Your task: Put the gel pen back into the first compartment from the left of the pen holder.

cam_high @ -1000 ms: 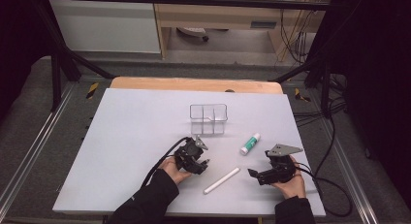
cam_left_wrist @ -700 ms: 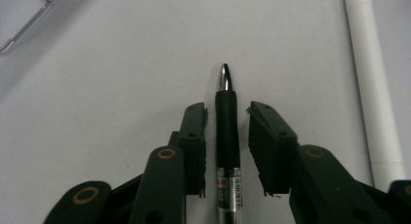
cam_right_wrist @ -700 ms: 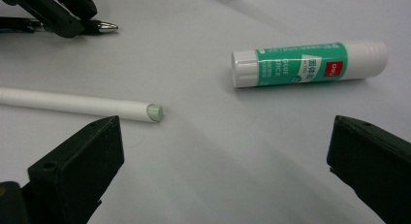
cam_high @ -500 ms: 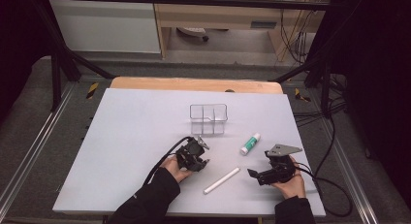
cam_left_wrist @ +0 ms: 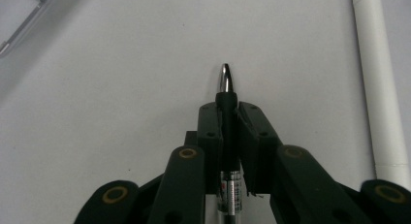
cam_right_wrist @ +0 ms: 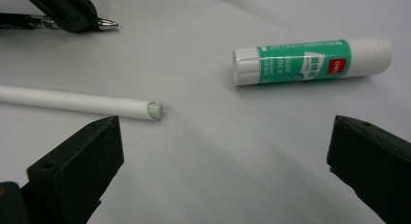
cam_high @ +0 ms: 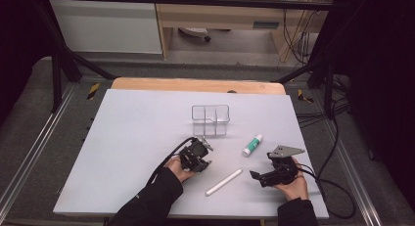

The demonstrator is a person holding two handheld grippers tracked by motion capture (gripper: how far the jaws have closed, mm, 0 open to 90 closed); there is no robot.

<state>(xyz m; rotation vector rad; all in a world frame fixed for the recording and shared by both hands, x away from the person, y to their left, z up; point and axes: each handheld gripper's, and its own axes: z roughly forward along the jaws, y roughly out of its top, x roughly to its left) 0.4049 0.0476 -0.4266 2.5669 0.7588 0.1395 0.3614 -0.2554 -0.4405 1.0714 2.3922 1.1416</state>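
Note:
My left gripper (cam_left_wrist: 228, 107) is shut on a black pen (cam_left_wrist: 226, 81) whose silver tip pokes out ahead of the jaws; the jaws have just been closing on it. It rests low on the white table sheet, left of centre (cam_high: 204, 161). A white paper tube (cam_high: 224, 182) lies between the two hands, along the left gripper's right side (cam_left_wrist: 380, 88). My right gripper (cam_right_wrist: 223, 151) stands open and holds nothing, near the front right (cam_high: 254, 176). A green and white glue stick (cam_right_wrist: 310, 60) lies just beyond its jaws.
A clear plastic box with compartments (cam_high: 210, 119) stands at the middle of the white sheet (cam_high: 122, 138), beyond the left gripper. The glue stick (cam_high: 252, 145) lies to its right. Cables trail from both grippers toward the front and right edges.

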